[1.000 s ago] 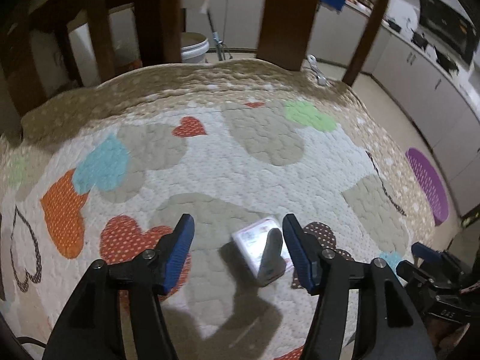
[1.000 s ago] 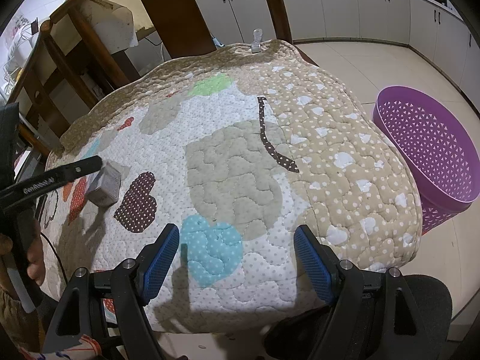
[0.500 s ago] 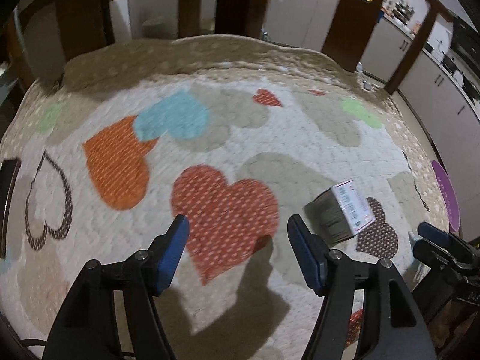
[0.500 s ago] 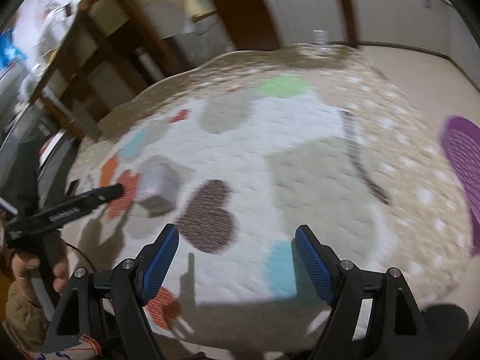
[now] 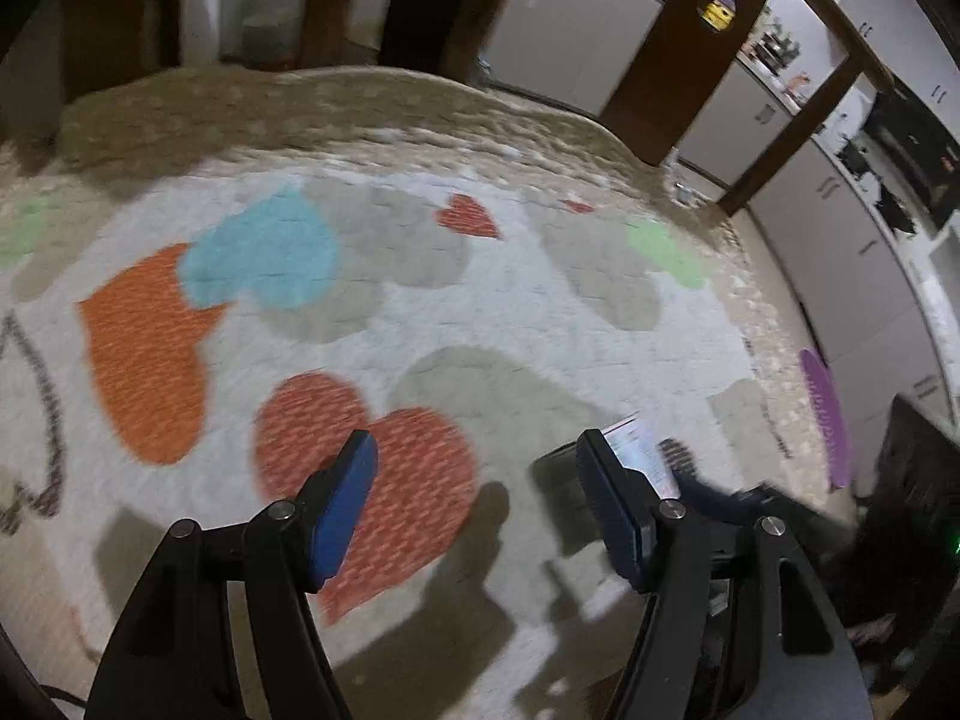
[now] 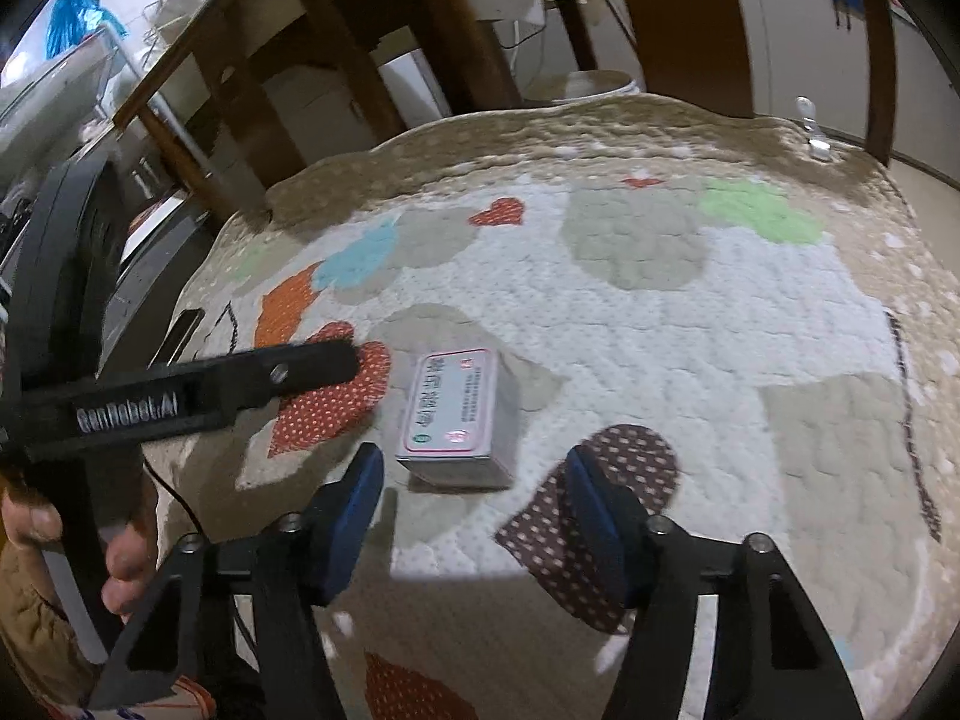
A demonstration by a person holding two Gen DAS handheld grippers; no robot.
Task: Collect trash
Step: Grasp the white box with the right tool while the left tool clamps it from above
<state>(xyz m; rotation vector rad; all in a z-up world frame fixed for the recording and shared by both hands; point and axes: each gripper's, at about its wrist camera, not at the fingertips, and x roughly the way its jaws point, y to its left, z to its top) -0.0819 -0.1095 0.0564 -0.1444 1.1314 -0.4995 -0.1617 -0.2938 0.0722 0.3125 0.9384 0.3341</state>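
The quilted cover (image 6: 600,324) is white and beige, patterned with dotted hearts in red, orange, blue, green and brown. The small box (image 6: 459,408) is white with red edging. The basket (image 5: 825,414), at the frame's right, is purple.

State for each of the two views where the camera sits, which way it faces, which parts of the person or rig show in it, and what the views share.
Left wrist: sits on the left gripper, looks down and forward across the heart-patterned quilt toward the kitchen cabinets; shows its own open fingers.
Right wrist: sits on the right gripper, jaws closing with nothing between the pads; faces the small box just ahead and the chairs beyond; a hand holding the left gripper shows at the left edge.
Shared: quilt, small box, red heart.
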